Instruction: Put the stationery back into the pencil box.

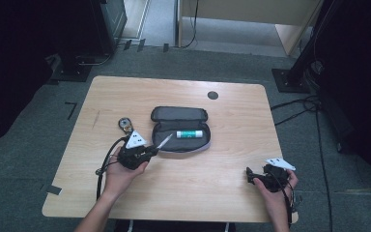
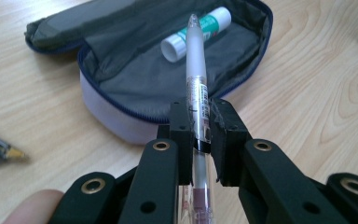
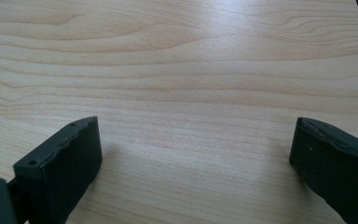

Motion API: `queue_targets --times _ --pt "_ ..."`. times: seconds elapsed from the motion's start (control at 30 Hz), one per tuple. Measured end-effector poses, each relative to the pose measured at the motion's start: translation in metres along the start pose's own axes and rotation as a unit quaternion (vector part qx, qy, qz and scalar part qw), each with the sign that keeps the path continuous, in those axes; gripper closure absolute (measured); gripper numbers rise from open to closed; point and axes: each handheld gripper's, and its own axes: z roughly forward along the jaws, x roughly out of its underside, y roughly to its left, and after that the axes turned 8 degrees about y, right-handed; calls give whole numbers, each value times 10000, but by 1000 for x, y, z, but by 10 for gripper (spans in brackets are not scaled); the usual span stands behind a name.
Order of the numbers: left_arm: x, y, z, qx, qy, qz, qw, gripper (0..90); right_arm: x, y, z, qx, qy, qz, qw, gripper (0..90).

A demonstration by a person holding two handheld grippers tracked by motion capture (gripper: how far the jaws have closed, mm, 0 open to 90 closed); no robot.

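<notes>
In the left gripper view, the left gripper [image 2: 199, 128] has its jaws pinching a translucent pen [image 2: 196, 74] at about mid-barrel. The pen runs straight up the centre of the frame from between the jaws, its frosted tip at the top, reaching over the open grey pencil case [image 2: 135, 79]. A printed label with small dark marks wraps the barrel just above the jaws; its writing is too small to read. Inside the case, in the upper middle of the frame, lies a glue stick [image 2: 200, 30] with a white cap and a green-and-white body; its lettering cannot be read either. At the left edge a dark object with a yellowish tip [image 2: 0, 151] lies on the worktop [image 2: 317, 93].

In the high view, the left gripper [image 1: 152, 151] sits left of centre with the pen [image 1: 164, 141] pointing up and right towards the case [image 1: 181, 130] in the middle of the frame. A small round dark object [image 1: 124, 124] rests just left of the case. The right gripper [image 1: 249, 175] is at the lower right, well apart from the case.

In the right gripper view, the jaws stand spread wide over bare wood [image 3: 191, 84], with nothing between them.
</notes>
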Motion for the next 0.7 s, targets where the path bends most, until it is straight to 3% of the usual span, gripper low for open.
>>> queue_targets --times 0.3,0.7 --pt "-20 12 9 152 -97 -35 9998 811 0 0 0 -13 -16 -10 10000 24" --pt "-34 21 28 234 -68 20 9997 811 0 0 0 -14 -16 -15 10000 26"
